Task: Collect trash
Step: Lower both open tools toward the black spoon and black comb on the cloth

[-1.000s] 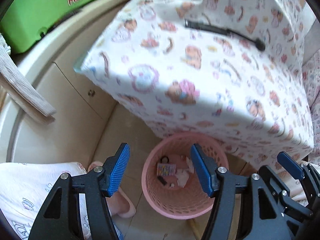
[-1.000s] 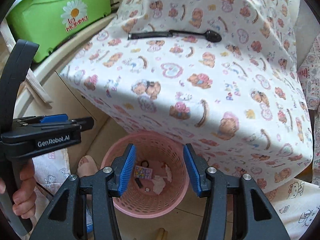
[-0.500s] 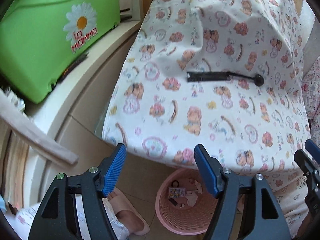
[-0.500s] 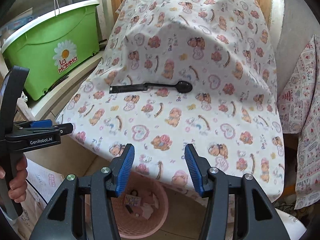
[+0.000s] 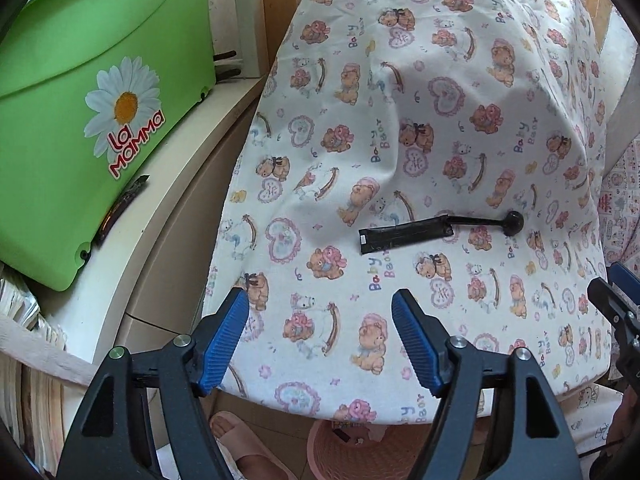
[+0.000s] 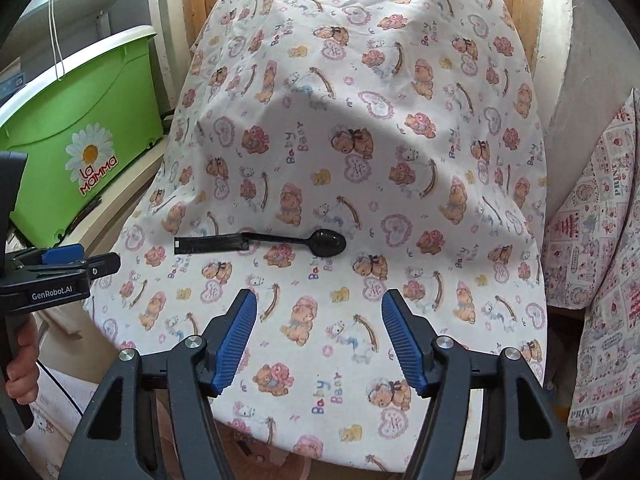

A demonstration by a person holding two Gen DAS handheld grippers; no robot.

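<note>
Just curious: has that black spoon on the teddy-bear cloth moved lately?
No. The black spoon lies by the same printed bears on the cloth; only the view rose.

The pink basket [image 5: 360,452] is mostly hidden under the tablecloth's [image 5: 400,380] edge, its contents too small to tell.

Both grippers [image 5: 320,340] [image 6: 318,338] are showing black arms, ribbed blue pads [image 6: 236,340], silver screws; "GenRobot.AI" is marking the left one; the person is wearing a pink slipper [image 5: 244,450].

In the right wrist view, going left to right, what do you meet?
Left gripper → green bin → black spoon on the bear-print cloth → patchwork fabric at the right edge.
</note>
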